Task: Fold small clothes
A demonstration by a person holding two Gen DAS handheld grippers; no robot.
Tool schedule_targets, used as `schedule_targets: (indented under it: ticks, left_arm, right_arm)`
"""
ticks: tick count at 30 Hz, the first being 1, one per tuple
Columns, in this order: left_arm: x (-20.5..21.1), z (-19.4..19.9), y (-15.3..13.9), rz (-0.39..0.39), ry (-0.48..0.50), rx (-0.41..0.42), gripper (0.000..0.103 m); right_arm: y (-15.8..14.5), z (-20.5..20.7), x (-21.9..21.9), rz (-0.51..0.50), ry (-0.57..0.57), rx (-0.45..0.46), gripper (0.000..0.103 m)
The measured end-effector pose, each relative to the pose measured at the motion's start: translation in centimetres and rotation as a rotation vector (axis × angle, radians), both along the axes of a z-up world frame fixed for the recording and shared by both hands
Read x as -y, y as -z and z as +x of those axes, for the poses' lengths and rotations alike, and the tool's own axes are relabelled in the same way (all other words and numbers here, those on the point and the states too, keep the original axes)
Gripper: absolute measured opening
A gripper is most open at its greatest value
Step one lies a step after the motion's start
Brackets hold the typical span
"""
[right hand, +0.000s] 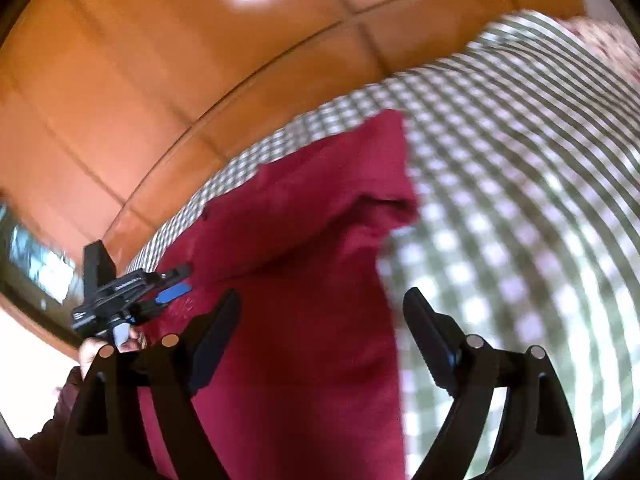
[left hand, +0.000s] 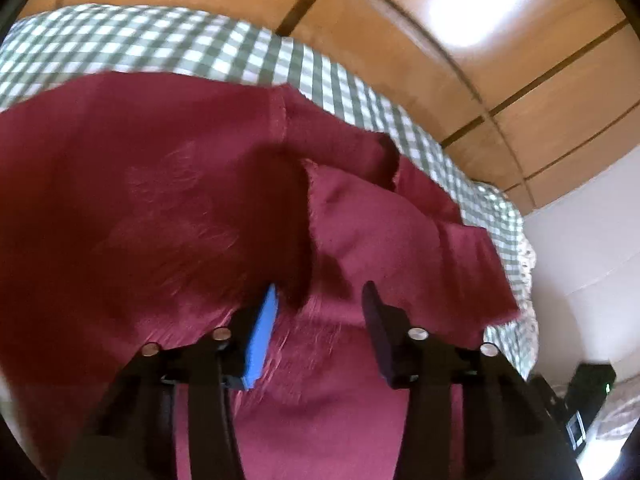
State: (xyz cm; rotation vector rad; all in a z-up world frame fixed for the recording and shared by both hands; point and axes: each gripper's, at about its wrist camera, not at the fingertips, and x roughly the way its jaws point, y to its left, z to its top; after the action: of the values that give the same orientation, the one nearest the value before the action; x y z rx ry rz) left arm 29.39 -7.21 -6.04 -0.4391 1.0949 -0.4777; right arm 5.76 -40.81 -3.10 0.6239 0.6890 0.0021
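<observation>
A green-and-white checked cloth (left hand: 132,46) covers the surface, with a maroon garment (left hand: 140,208) lying on it.

Dark red garment (left hand: 160,208), plain, on green/white gingham cloth (left hand: 132,44); orange-brown glossy wood panels (left hand: 420,40) w/ dark seams behind; left gripper (left hand: 320,300) black w/ one blue pad (left hand: 262,336); right gripper (right hand: 322,316) all black.

The maroon garment (left hand: 160,200) is matt woven cloth with frayed, fuzzy edges. Under it lies a green-and-white checked cloth (left hand: 120,48), soft and matt. Behind, the wooden panelling (right hand: 160,80) is smooth and glossy, throwing back bright glare.
</observation>
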Motion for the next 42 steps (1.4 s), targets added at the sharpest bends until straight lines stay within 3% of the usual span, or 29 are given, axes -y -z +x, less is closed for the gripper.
schedule_targets:
  ticks: [1,2,4,8,11,14,17,20,23,25,27,29,34,40,41,42]
  left_arm:
    - [0.6,0.3,0.1,0.010,0.000,0.002,0.032]
    - [1.1,0.7,-0.2,0.022,0.004,0.007,0.013]
    - [1.4,1.0,-1.8,0.029,0.002,0.057,0.011]
    - [-1.5,0.3,-7.3,-0.040,-0.049,0.212,0.009]
    - [-3.2,0.0,-8.6,-0.016,-0.061,0.246,0.009]
    - [-4.4,0.1,-7.4,0.050,-0.069,0.226,0.009]
    - [-5.4,0.3,-5.7,0.052,-0.087,0.181,0.009]
    - [-5.9,0.4,-4.0,0.061,-0.106,0.150,0.009]
    - [-6.3,0.6,-2.8,0.118,-0.129,0.151,0.009]
    - [-6.6,0.8,-1.7,0.214,-0.163,0.149,0.003]
    - [-7.1,1.5,0.4,0.303,-0.200,0.107,0.001]
    - [-7.7,1.4,1.8,0.286,-0.193,0.122,0.001]
    - [-7.1,0.0,1.0,0.346,-0.191,0.157,0.001]
    - [-9.2,-3.4,-0.3,0.358,-0.276,0.152,0.001]
    - [-10.2,-4.3,-0.5,0.345,-0.299,0.147,0.007]
    - [-11.0,-4.9,-0.6,0.334,-0.317,0.140,0.023]
  right_arm:
    - [0.0,-0.3,0.6,0.014,0.014,-0.003,0.084]
    - [0.2,-0.3,1.2,0.031,0.027,-0.006,0.084]
    - [0.3,-0.2,1.8,0.050,0.041,0.000,0.084]
    - [0.2,0.8,2.2,0.075,0.068,0.012,0.084]
    - [-0.9,1.7,1.2,0.070,0.057,0.051,0.084]
    - [-2.3,2.9,0.0,0.062,0.033,0.096,0.083]
    - [-3.4,5.3,-1.4,0.033,-0.001,0.121,0.080]
    - [-2.9,8.3,-2.4,-0.005,-0.028,0.075,0.075]
    - [-0.2,11.7,-3.5,-0.144,-0.008,-0.056,0.068]
    - [1.7,12.4,-4.1,-0.208,-0.008,-0.102,0.066]
    - [2.3,12.3,-5.3,-0.304,0.008,-0.078,0.067]
    - [2.6,12.4,-6.6,-0.393,0.015,-0.088,0.070]
    - [3.1,13.4,-8.6,-0.542,0.022,-0.129,0.075]
    - [3.2,13.2,-8.8,-0.572,0.030,-0.132,0.076]
    - [3.2,13.2,-8.9,-0.580,0.033,-0.133,0.077]
    - [3.2,13.2,-8.9,-0.586,0.034,-0.133,0.077]
